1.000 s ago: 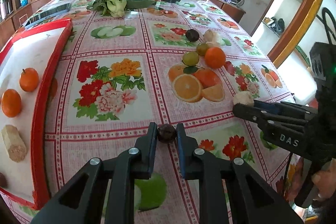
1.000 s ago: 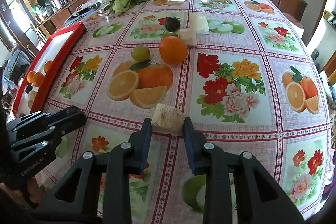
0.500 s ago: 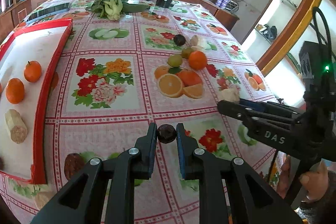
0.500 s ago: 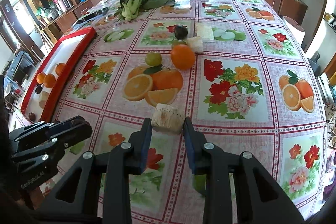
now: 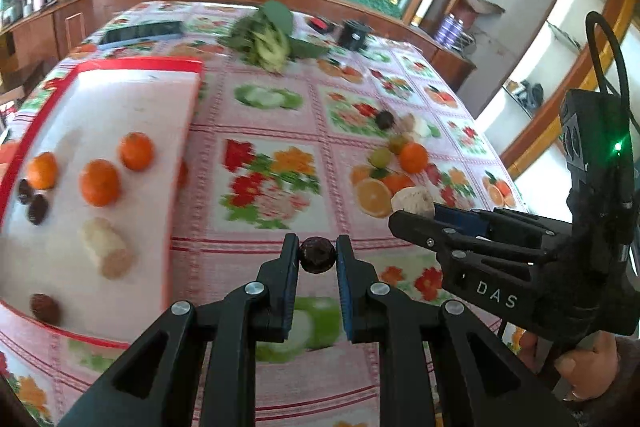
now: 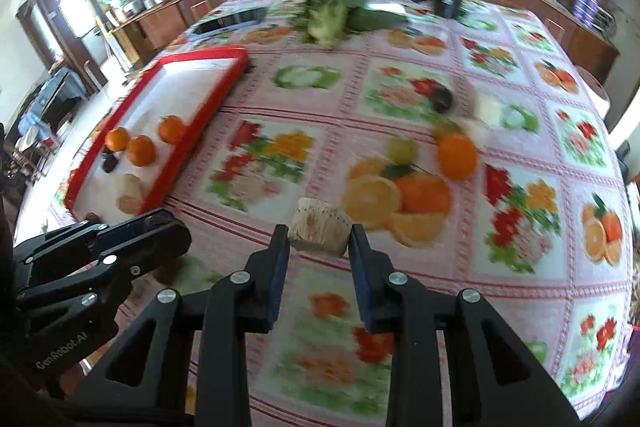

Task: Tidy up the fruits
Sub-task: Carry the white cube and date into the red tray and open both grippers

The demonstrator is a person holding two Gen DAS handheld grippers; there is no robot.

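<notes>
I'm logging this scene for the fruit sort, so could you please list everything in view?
tray: one, red rim, white inside, table's left
oranges: three on the tray; one more mid-table
dark fruits: three, brown, on the tray; another far mid-table
pale chunk: one, beige, on the tray
green fruit: one, beside the mid-table orange
greens: one bunch, far end
black pot: one, far end
tablecloth: pink, fruit and flower prints
left gripper: black, jaws shut on a dark fruit
right gripper: black, jaws shut on a beige chunk
hand: one, lower right
</notes>
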